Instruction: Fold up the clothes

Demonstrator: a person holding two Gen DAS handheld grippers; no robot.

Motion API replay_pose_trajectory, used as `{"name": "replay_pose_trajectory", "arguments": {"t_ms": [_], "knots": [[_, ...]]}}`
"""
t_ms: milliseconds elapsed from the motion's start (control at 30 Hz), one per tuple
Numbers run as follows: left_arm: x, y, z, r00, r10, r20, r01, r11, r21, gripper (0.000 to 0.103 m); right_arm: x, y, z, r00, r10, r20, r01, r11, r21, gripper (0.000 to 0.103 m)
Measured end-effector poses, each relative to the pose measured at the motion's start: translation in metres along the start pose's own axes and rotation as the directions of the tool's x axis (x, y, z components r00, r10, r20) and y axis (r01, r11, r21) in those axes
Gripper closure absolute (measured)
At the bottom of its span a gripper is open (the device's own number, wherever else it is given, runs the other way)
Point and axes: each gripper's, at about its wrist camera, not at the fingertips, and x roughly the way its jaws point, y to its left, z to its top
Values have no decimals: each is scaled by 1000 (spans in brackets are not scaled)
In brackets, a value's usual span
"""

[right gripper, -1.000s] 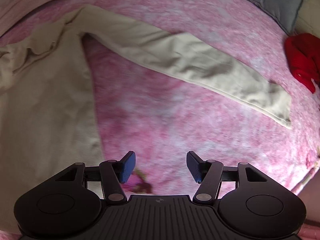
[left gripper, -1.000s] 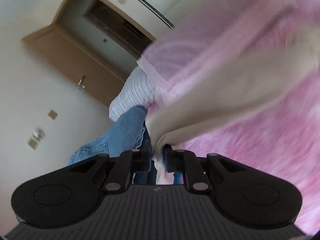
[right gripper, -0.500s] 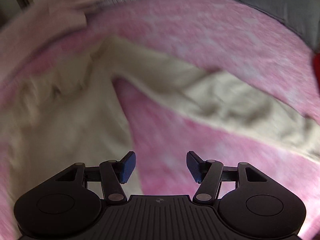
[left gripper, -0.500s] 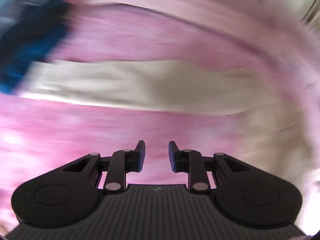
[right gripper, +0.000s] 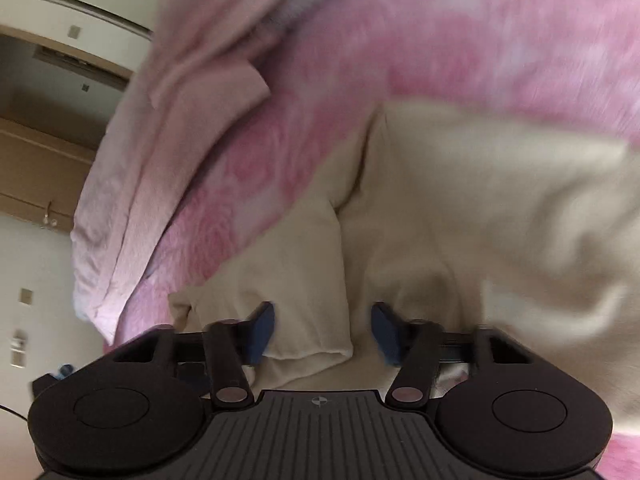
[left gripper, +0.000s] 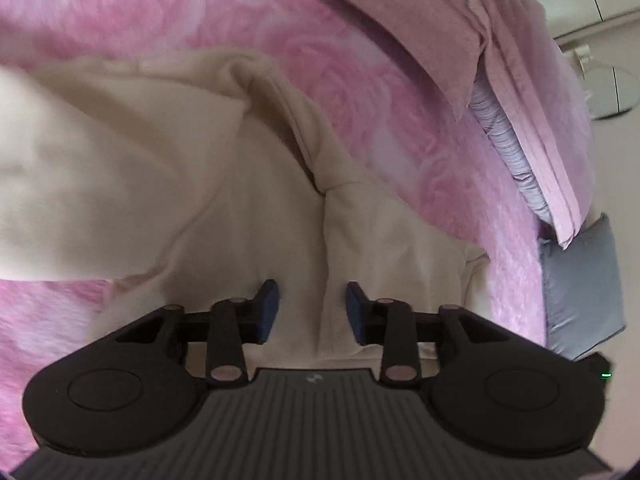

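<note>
- A fluffy pink blanket with a rose pattern (left gripper: pixel 360 80) is spread under everything. It is seen in both views, and it is blurred in the right wrist view (right gripper: pixel 440 40).
- A soft cream long-sleeved top (left gripper: pixel 160 160) is laid on the pink blanket. It fills the middle and left of the left wrist view. In the right wrist view (right gripper: pixel 480 220) it fills the middle and right.
- A raised fold is seen in the cream top. It runs from the far middle down toward the near edge.
- A pale pink folded cloth (left gripper: pixel 520 80) is laid along the far right edge of the blanket. In the right wrist view (right gripper: pixel 180 100) it is seen at the far left.
- A brown wooden door (right gripper: pixel 36 176) is seen far off at the left.
- A grey square cushion (left gripper: pixel 580 280) is tucked at the right, just beside the pale pink cloth.
- A thin striped white cloth (left gripper: pixel 504 136) is seen peeking out under the pale pink cloth.
- The left gripper (left gripper: pixel 312 308) is held low over the cream top. Its jaws have just been closing, but a gap is seen between the blue pads. The raised fold lies in that gap and is not squeezed.
- The right gripper (right gripper: pixel 323 330) is held over a cream flap. Its jaws have just been closing too. The pads are kept apart, with the flap's edge between them, not pinched.
</note>
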Motion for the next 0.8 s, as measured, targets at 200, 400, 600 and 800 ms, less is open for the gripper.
{"name": "replay_pose_trajectory", "arguments": {"t_ms": [200,400,600,800], "knots": [[14,-29,71,992,-116,53,112,991,76,103,18,22,50,994,95,-54,-98,994,-55,98],[-4,-44,158,938,-26,345,-9,995,100,97,6,44,137,955,153,254,-157,988,-3,48],[-1,-15,130,961,144,236,-232,885,403,80,-7,19,130,970,-98,223,163,941,-296,48],[22,-5,117,982,72,176,-152,854,498,67,16,-22,130,981,-92,171,142,939,-313,48]]}}
